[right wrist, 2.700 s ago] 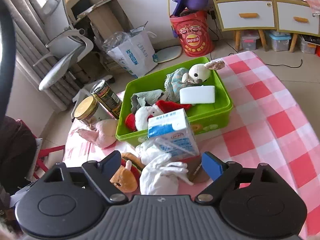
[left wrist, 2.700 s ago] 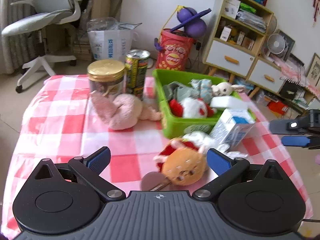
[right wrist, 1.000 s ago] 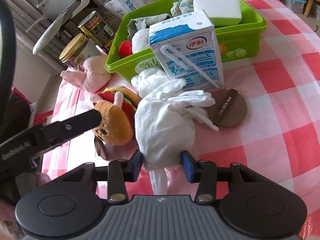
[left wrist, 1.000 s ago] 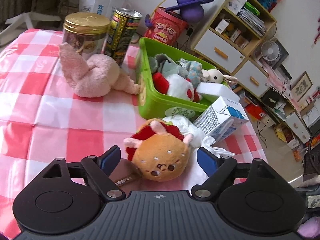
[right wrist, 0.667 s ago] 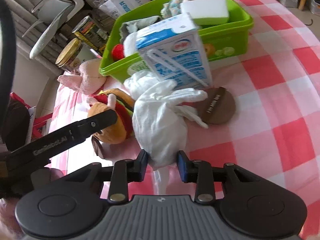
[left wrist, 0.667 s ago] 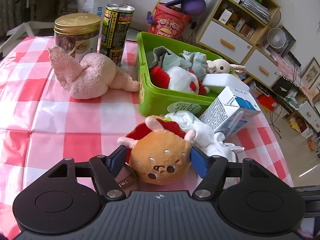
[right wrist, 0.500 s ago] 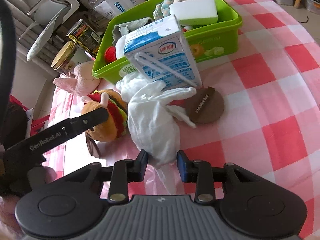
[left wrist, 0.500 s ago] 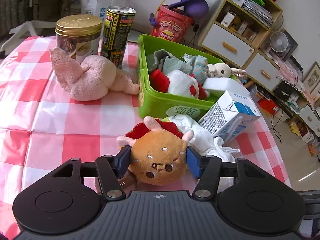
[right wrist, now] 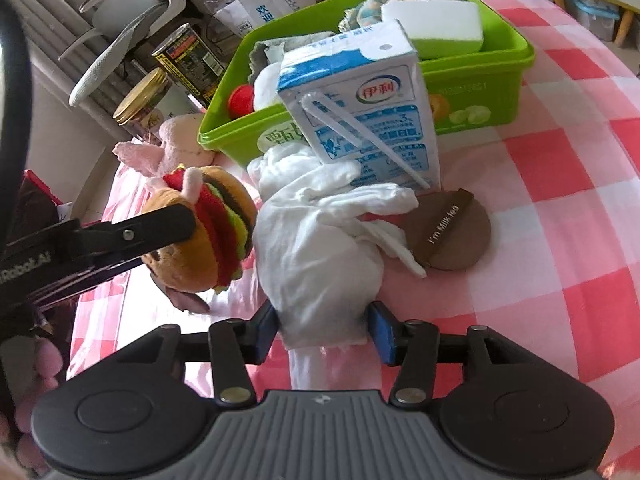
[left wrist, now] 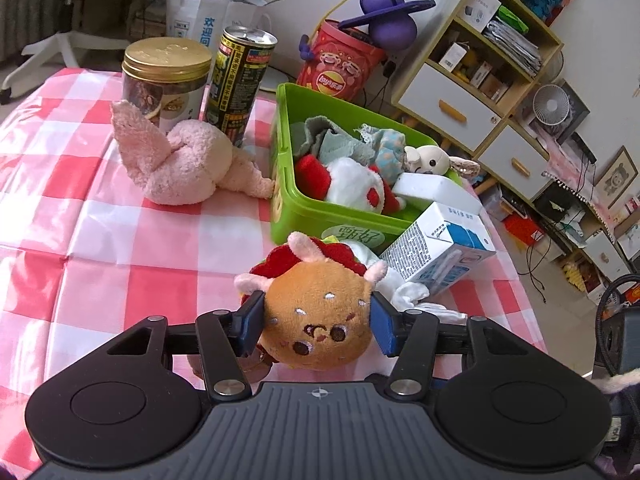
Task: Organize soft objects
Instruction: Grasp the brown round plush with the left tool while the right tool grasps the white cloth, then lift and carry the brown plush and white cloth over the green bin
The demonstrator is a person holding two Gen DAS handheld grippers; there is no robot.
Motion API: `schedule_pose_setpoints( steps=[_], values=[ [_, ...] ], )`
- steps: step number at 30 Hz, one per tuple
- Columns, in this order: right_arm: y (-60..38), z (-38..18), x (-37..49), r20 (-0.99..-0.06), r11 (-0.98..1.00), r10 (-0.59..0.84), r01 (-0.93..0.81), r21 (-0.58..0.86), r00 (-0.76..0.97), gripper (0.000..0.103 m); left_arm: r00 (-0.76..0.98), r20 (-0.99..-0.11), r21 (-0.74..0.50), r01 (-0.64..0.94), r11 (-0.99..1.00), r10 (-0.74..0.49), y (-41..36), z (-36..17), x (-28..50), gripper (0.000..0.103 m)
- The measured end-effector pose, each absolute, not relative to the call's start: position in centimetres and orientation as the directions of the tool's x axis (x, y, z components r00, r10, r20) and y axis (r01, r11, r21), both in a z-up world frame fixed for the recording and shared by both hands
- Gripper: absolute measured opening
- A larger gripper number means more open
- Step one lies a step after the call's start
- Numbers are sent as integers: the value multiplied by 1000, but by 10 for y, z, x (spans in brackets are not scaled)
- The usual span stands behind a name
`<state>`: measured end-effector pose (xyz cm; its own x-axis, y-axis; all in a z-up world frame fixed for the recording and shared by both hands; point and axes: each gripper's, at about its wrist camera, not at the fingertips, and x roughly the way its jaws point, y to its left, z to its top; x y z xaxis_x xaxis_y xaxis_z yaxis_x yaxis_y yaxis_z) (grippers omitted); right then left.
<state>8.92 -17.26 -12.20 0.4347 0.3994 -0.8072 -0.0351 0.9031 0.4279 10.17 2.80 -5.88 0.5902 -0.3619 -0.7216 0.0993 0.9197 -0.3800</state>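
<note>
Orange-brown plush burger toy (left wrist: 320,320) pinched between blue pads of left gripper (left wrist: 318,322), jaws closing on it, toy low over pink-and-white checked tablecloth (left wrist: 100,240) just in front of green plastic bin (left wrist: 296,216) already holding soft toys. White crumpled cloth (right wrist: 316,256) between pads of right gripper (right wrist: 322,330), jaws opening and apparently no longer pinching, cloth lying on tablecloth against blue-and-white milk carton (right wrist: 360,108). Step judged: pick-up of two soft items; next likely needs re-clamping cloth, lifting both over bin rim, avoiding carton.
</note>
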Motion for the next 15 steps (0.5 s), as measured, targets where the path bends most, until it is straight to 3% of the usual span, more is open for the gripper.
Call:
schedule_pose_setpoints(
  steps=[7, 15],
  values=[
    [-173, -117, 88, -802, 901, 406, -44, 432, 438, 6, 606, -706, -404, 81, 911, -367, 36, -53, 98, 55],
    [-191, -107, 86, -755, 845, 489, -24, 534, 437, 0, 623, -685, -419, 86, 904, -377, 44, -45, 95, 54]
  ],
)
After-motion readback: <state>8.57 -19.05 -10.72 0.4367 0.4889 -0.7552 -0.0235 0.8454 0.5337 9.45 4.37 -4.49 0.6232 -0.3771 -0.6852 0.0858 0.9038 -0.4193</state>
